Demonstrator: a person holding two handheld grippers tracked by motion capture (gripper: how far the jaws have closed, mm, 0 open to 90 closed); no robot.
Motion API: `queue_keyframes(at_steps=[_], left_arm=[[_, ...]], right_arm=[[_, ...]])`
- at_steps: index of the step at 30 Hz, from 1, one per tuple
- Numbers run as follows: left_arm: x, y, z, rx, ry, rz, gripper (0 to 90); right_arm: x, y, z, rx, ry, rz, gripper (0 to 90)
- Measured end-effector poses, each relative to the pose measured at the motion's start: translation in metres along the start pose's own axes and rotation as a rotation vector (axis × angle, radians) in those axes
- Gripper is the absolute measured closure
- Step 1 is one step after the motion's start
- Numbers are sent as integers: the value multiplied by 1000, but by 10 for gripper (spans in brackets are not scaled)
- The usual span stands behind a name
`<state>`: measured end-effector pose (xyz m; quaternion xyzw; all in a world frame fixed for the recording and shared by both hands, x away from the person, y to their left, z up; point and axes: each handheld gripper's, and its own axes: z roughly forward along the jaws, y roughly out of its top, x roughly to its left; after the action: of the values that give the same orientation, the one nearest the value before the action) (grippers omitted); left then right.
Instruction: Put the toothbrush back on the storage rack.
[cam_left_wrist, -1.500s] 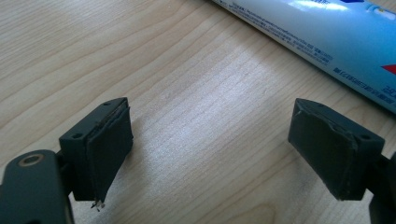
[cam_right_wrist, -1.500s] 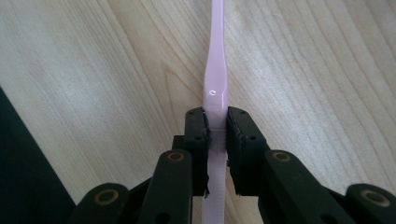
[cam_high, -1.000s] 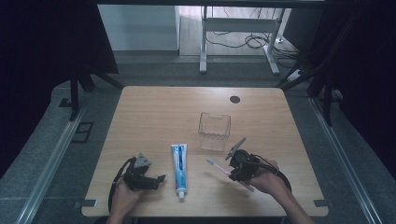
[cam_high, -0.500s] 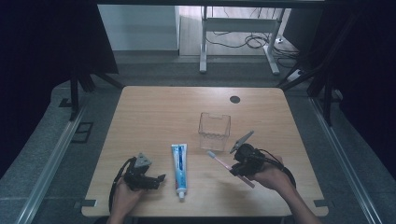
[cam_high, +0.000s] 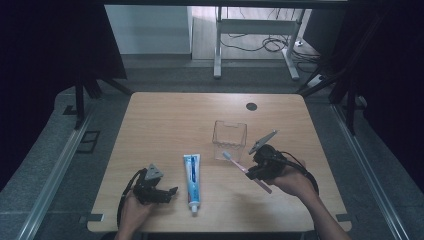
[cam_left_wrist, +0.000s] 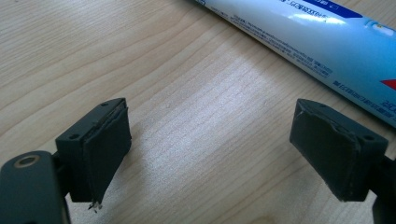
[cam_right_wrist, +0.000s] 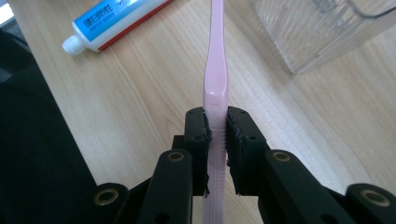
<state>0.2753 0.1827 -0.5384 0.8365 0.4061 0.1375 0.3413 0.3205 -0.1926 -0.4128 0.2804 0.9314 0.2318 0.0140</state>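
R claw (cam_right_wrist: 216, 128) clenched on pink toothbrush (cam_right_wrist: 215, 70) mid-handle, head pointing ahead twd clear cup (cam_high: 229, 140). L claw (cam_left_wrist: 210, 154) released, toothpaste (cam_left_wrist: 322, 42) just beyond it. Risk: brush pivots in the narrow grip, head clips cup rim, tips cup on counter (cam_high: 165, 120).

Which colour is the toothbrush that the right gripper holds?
The toothbrush is pale pink; the right gripper view shows it best.

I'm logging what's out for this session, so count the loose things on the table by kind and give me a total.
Toothbrush, pink, held in the right claw: 1
Toothpaste tube, blue and white, lying flat: 1
Clear plastic cup, upright: 1
Total: 3
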Motion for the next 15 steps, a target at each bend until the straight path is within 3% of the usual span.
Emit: queue_keyframes(at_steps=[15], left_arm=[[-1, 0, 0, 1, 0, 6, 126]], right_arm=[[-13, 12, -9, -68, -19, 32, 789]])
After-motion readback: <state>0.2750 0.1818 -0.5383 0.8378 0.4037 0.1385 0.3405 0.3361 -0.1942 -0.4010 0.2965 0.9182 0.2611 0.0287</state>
